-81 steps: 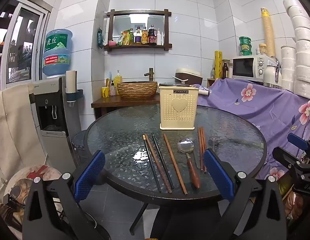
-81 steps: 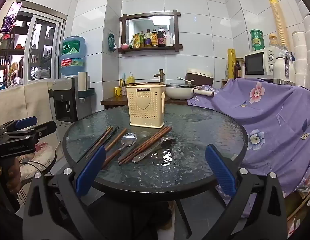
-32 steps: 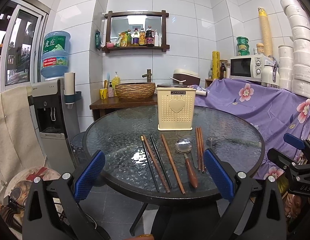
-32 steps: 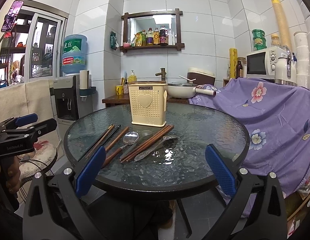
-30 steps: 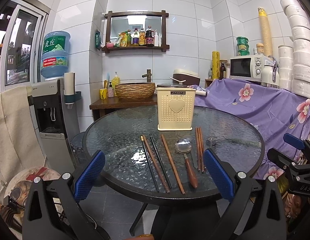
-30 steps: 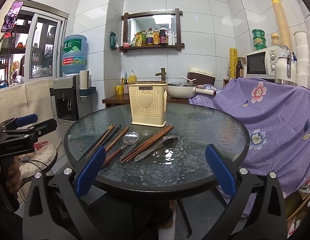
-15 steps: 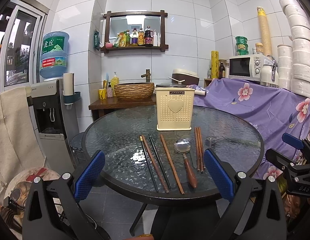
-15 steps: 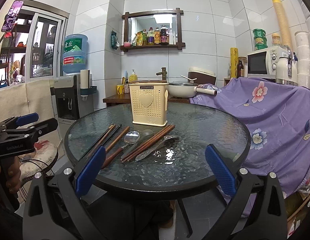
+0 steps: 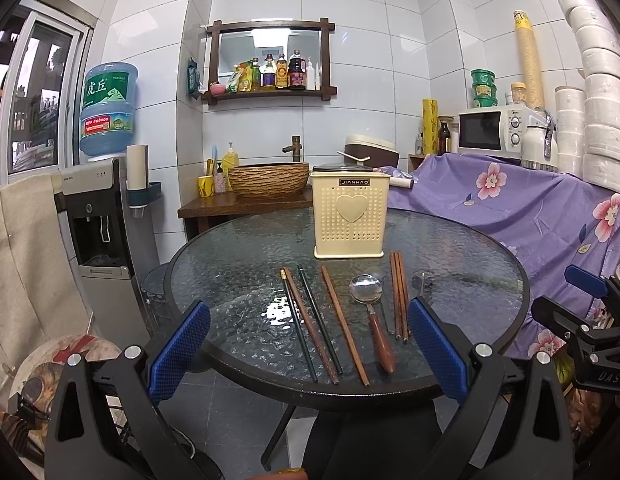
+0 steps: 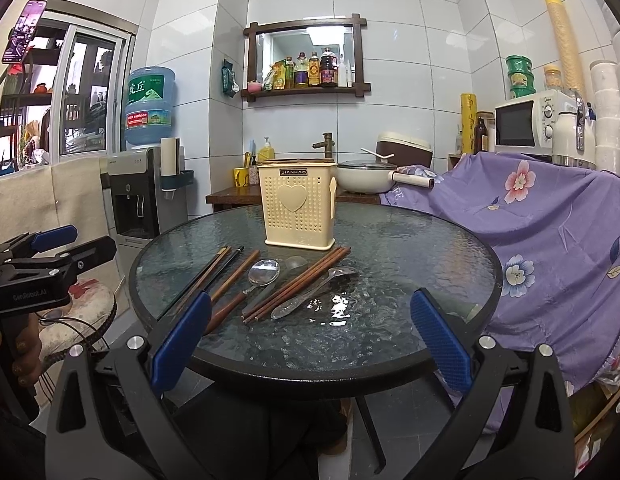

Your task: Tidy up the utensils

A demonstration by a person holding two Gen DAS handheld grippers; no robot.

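While both claws, left claw [image 9: 308, 350] and right claw [image 10: 310, 334], are held spread wide and empty short of the worktop [image 9: 230, 272], barely anything's been shifted lately; chopsticks [image 9: 398, 294] and spoon [image 9: 369, 312] are left flat before the cream holder [image 9: 351, 216], so nothing's sorted yet

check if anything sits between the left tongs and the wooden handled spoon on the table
Nothing visible does. The left tongs hang open before the table's near edge, and the wooden-handled spoon lies flat beyond them with only bare glass table between, chopsticks alongside.
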